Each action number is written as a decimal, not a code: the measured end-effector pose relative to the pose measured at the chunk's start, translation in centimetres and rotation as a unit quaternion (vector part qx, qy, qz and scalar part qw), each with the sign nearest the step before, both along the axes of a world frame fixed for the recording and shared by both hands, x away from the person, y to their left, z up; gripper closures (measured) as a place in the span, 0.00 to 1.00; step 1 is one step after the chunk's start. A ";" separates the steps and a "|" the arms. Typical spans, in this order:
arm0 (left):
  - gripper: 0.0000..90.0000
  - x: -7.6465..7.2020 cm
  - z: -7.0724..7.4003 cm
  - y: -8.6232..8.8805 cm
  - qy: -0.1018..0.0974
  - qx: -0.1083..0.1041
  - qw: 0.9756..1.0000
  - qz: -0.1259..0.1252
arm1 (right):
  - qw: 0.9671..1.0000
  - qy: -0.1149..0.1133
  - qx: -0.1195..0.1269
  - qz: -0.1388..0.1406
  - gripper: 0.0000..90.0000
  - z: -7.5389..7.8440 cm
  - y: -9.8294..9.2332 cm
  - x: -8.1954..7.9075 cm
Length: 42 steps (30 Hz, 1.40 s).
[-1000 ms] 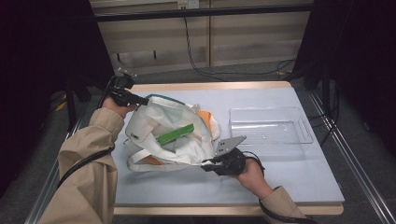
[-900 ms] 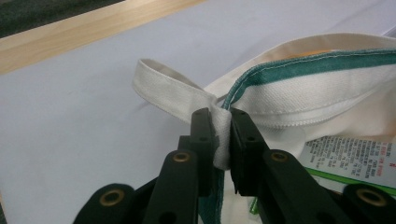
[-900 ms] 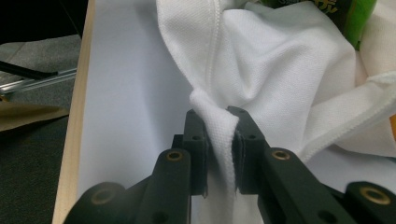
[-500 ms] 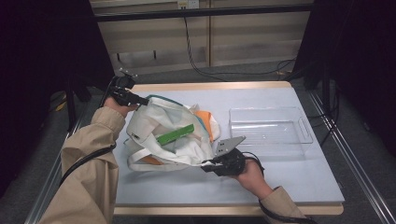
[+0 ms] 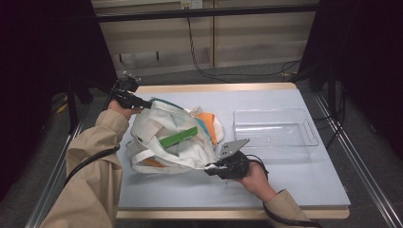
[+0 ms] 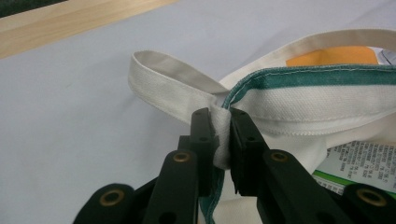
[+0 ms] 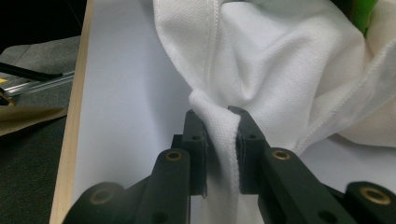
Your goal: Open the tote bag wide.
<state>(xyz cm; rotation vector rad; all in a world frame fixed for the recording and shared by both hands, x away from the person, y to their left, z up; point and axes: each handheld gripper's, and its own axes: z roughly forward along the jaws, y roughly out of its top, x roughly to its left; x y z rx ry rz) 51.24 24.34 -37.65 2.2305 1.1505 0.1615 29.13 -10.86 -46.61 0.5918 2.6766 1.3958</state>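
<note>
Tote bag is stretched open: left gripper pinches its green-trimmed rim, right gripper clamps bunched cloth, exposing the green box

The left gripper pinched the bag at its green-striped rim, beside a white handle loop, with the cloth squeezed between both black jaws. Orange and green printed packaging showed inside the bag, over the pale blue table.

bag: on the table, left of centre
tray: at 3 o'clock of the bag, just beside
box: in the bag's mouth
</note>
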 end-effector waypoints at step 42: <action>0.91 1.3 -3.1 -0.1 0.016 0.031 0.999 0.004 | 1.000 0.008 -0.004 -0.001 0.87 -0.1 0.2 0.1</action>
